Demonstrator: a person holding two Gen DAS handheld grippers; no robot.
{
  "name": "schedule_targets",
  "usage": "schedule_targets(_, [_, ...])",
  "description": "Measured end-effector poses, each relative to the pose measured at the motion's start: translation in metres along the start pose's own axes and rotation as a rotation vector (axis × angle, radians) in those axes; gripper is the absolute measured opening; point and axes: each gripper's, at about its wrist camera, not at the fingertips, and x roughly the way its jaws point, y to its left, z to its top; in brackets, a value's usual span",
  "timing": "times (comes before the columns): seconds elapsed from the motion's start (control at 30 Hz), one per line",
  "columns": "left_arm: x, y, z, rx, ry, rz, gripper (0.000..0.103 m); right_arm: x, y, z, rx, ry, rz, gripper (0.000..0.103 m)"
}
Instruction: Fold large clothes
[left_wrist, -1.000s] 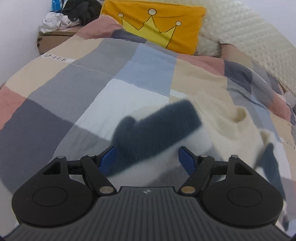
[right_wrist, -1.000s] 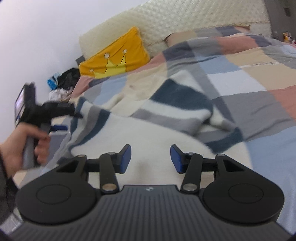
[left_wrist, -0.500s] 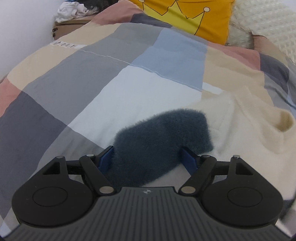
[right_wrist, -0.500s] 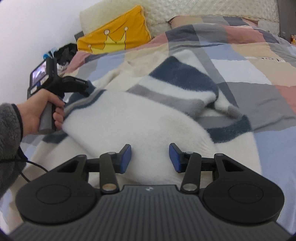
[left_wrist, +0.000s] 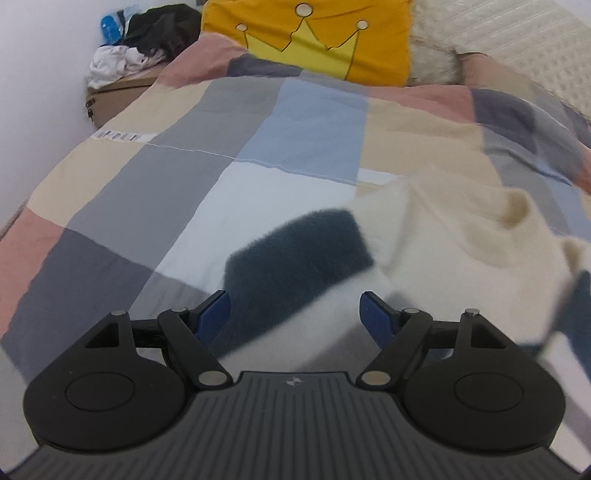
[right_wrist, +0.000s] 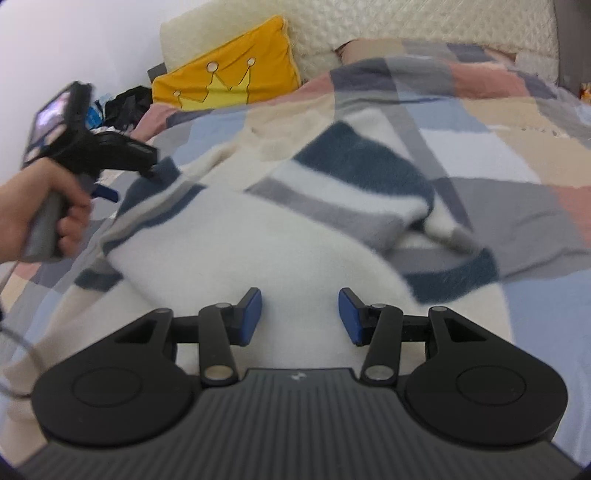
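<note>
A fluffy cream sweater (right_wrist: 229, 251) with navy and grey stripes lies spread on the bed. Its navy cuff (left_wrist: 295, 254) reaches up between the blue pads of my left gripper (left_wrist: 293, 314). The jaws stand wide and open, and the pads do not squeeze the sleeve. The cream collar (left_wrist: 513, 210) shows to the right. In the right wrist view a hand (right_wrist: 55, 206) holds the left gripper at the sleeve's end. My right gripper (right_wrist: 301, 315) hovers open over the white body of the sweater, with nothing pinched. The other sleeve (right_wrist: 362, 173) lies folded across the body.
A patchwork quilt (left_wrist: 184, 177) covers the bed. A yellow crown pillow (left_wrist: 314, 40) leans on the quilted headboard (right_wrist: 406, 26). A brown bedside box (left_wrist: 114, 96) with piled clothes (left_wrist: 122, 62) stands against the white wall at the far left.
The left gripper went forward toward the pillow and drew back again, with the navy cuff staying between its jaws. The right gripper hardly moved. Neither gripper's jaw gap changed visibly.
</note>
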Motion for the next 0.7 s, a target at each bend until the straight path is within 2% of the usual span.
schedule_targets(0.2, [-0.074,0.011,-0.011,-0.007,-0.015,-0.063,0.082,-0.018,-0.006,0.001,0.020,-0.030,0.020,0.049])
schedule_targets(0.3, [-0.112,0.017,-0.024,0.033,-0.023,-0.089,0.082,-0.034,-0.006,-0.003,0.011,-0.043,0.014,0.049])
schedule_targets(0.53, [-0.181,0.056,-0.085,0.065,0.008,-0.159,0.082,-0.077,-0.014,-0.018,0.037,-0.029,0.020,0.049])
schedule_targets(0.7, [-0.215,0.096,-0.135,0.007,0.048,-0.195,0.082,-0.109,-0.022,-0.030,0.111,-0.019,0.004,0.049])
